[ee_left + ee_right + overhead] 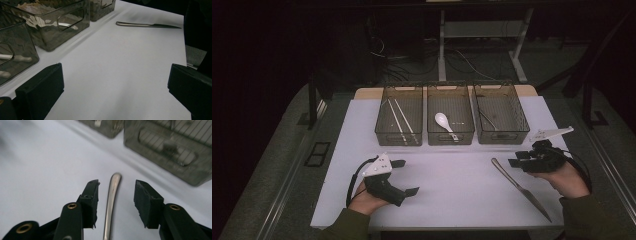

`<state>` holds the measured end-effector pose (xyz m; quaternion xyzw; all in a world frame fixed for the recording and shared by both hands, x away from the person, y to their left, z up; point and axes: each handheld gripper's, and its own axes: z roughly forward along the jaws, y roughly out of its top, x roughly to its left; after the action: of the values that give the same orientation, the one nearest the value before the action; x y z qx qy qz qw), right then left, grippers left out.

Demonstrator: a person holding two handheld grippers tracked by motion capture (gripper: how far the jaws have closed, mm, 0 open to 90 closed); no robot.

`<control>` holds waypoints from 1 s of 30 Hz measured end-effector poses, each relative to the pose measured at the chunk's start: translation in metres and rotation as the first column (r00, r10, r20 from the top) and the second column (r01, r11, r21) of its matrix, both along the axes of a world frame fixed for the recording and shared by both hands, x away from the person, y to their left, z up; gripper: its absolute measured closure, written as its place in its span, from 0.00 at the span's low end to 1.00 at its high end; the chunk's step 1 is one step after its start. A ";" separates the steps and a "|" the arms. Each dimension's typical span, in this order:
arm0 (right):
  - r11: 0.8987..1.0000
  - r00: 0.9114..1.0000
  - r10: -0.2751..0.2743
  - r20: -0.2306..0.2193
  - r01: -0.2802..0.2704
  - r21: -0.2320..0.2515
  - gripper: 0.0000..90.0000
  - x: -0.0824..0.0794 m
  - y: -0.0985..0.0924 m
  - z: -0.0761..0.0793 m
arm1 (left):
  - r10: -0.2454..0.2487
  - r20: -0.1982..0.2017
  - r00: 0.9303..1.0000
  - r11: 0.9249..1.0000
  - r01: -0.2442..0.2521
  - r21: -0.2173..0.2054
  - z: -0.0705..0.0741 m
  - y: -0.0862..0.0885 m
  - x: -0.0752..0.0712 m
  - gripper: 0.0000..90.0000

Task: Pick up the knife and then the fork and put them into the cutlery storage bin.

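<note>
Job: I am putting the table things away into the bins - each kind gets its own bin.
Done: the two chopsticks (401, 121) lie in the left bin (399, 115), and the white spoon (445, 122) lies in the middle bin (450, 114).
Left to do: the knife (519, 187) is not put away yet. I think it goes in the right bin (500, 113), where something thin and dark already lies - I cannot tell what it is.
Knife: it lies flat on the white bench (452, 190), near my right hand.
Right tongs (116, 195): open, one jaw on each side of the knife handle (111, 202), not pinching it yet.
Left tongs (404, 176): wide open, holding nothing, over the bare bench.
Count: three bins, two chopsticks, one spoon, one knife, two tongs.
</note>
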<state>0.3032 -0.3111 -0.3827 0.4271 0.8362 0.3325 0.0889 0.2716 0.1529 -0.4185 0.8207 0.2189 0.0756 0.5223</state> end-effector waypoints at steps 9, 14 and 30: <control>0.995 0.998 0.015 -0.064 -0.021 -0.100 0.68 -0.005 0.004 -0.012 | 0.000 -0.002 1.000 1.000 0.000 0.000 0.000 0.000 0.000 0.00; 0.989 0.993 0.015 -0.114 -0.032 -0.142 0.72 -0.007 0.008 -0.019 | -0.003 -0.001 1.000 1.000 0.003 0.002 0.000 0.000 0.000 0.00; 0.969 0.975 0.035 -0.218 -0.087 -0.231 0.84 -0.003 0.020 -0.036 | -0.006 -0.002 1.000 1.000 0.006 0.003 0.000 -0.001 0.000 0.00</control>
<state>0.3000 -0.2913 -0.4185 0.4202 0.8876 0.1846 0.0397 0.2716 0.1520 -0.4188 0.8221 0.2167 0.0734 0.5213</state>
